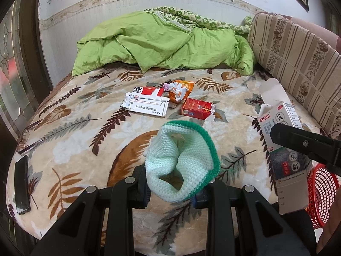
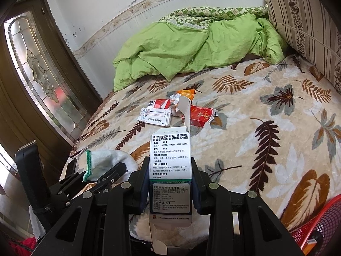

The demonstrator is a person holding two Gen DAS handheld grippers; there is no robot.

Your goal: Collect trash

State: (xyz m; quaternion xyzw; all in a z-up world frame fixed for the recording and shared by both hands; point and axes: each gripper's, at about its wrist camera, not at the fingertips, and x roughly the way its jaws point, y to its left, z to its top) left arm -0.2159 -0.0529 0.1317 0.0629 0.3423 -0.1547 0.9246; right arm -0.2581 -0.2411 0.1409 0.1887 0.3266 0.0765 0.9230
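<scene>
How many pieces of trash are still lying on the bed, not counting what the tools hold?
4, clustered mid-bed: white medicine box, red-and-white pack behind it, orange wrapper, red cigarette pack at right. More may hide beneath them.

Medicine box [image 1: 286,140] reads "白云山", "15毫升"; its back [image 2: 170,170] "不良反应".
</scene>
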